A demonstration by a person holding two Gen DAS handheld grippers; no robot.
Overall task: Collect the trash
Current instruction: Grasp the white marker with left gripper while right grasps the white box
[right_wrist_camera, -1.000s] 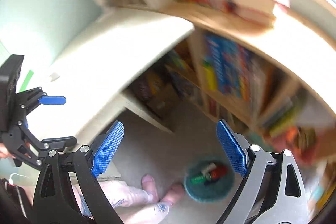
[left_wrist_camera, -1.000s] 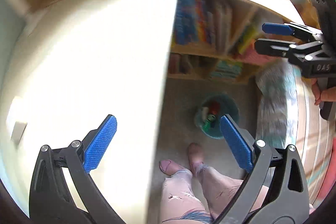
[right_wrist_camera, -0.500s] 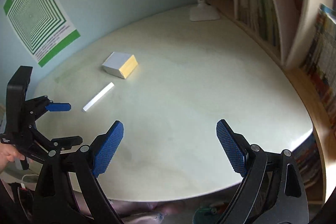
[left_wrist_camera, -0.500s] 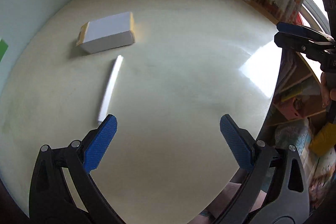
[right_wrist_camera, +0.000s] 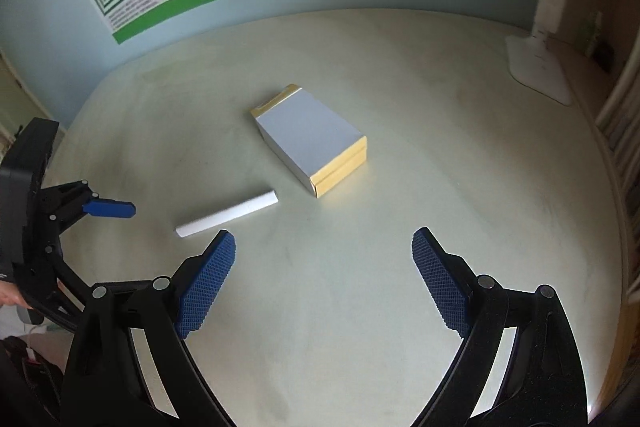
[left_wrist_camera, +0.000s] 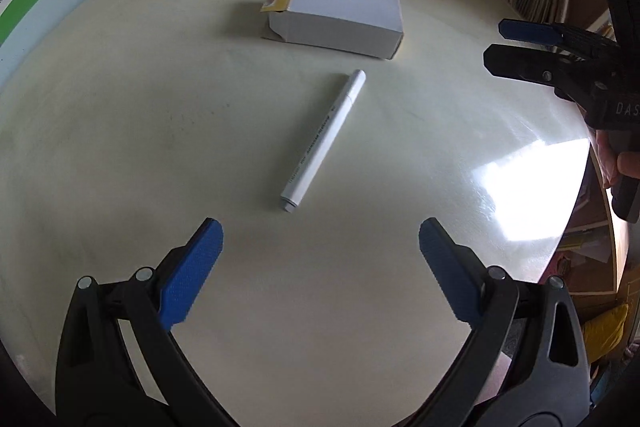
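Pale table [right_wrist_camera: 400, 307]: white-and-yellow box [right_wrist_camera: 310, 139] at centre; white pen [right_wrist_camera: 226, 214] just near-left of it; white lamp base [right_wrist_camera: 538, 69] far right.

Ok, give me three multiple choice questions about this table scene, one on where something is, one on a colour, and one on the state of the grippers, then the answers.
1. Where does the white pen lie?
A. On the table, in front of the left gripper
B. On top of the white box
C. Between the right gripper's pads

2. What colour are the ends of the white box?
A. Green
B. Yellow
C. Red

3. How do the two grippers stand?
A. Both shut on the pen
B. Left shut, right open
C. Both open, holding nothing

Answers: 1 A, the pen rests on bare tabletop apart from the box. 2 B, yellow ends show in both views. 3 C, the left gripper and the right gripper show wide gaps between their blue pads.
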